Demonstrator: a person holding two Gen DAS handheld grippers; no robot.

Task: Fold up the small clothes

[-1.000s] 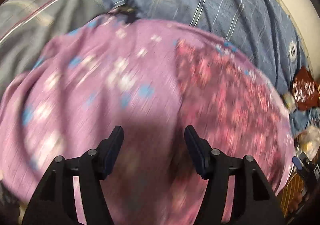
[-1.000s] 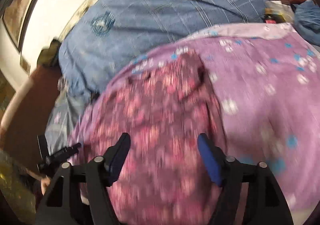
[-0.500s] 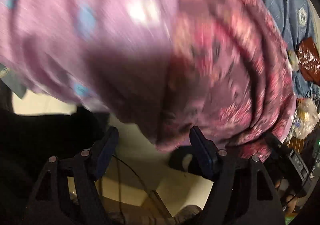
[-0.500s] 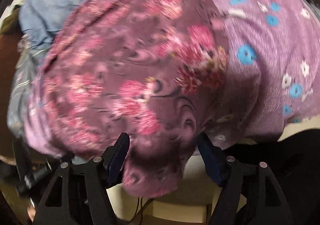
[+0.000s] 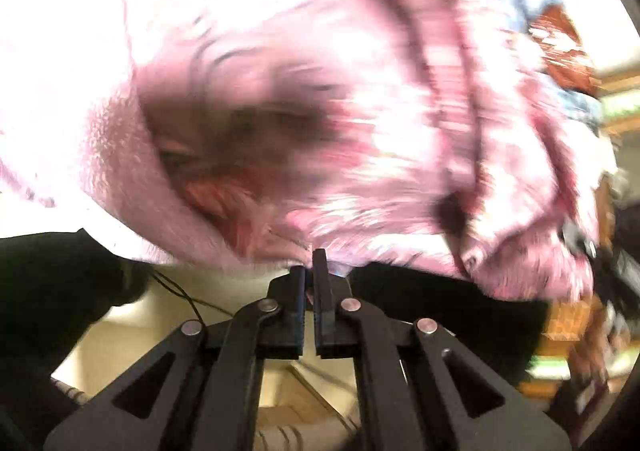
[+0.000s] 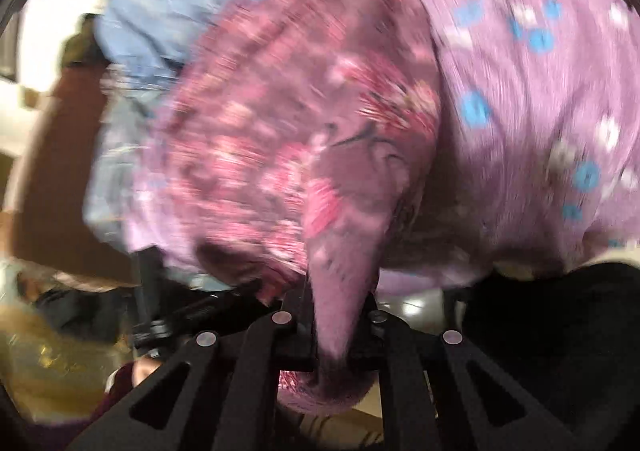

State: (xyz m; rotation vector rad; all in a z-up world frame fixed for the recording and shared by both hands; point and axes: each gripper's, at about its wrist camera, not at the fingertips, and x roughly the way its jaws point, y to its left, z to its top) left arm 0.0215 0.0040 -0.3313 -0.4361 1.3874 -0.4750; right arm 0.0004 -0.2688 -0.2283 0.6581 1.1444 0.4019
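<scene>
The left gripper [image 5: 309, 265] was shut tight, its two fingers pressed together on the very edge of the pink cloth [image 5: 304, 99]. Only a thin bit of the hem looked caught at the tips, and the blur made it hard to be sure how much. The right gripper [image 6: 340, 307] was shut too, and it had a much fatter bunch of the same flowery cloth [image 6: 304, 139] squeezed between its fingers, with some poking out below.

From each gripper the cloth spread away toward twelve o'clock, lying over a purple sheet with blue dots [image 6: 532, 63] and a blue bedspread [image 6: 160, 7] farther back. The cloth's long side seemed to run from one gripper to the other, so each one held one end of the near edge. That near edge hung off the side of the bed, toward six o'clock, where there was pale floor [image 5: 132, 331] and open room below.

I think the next move would be to lift that near edge and carry it toward twelve o'clock to fold it over. The left grip looked thin, so the cloth could slip out on that side. At three o'clock in the left view there was clutter [image 5: 560, 51], so there was less room that way.
</scene>
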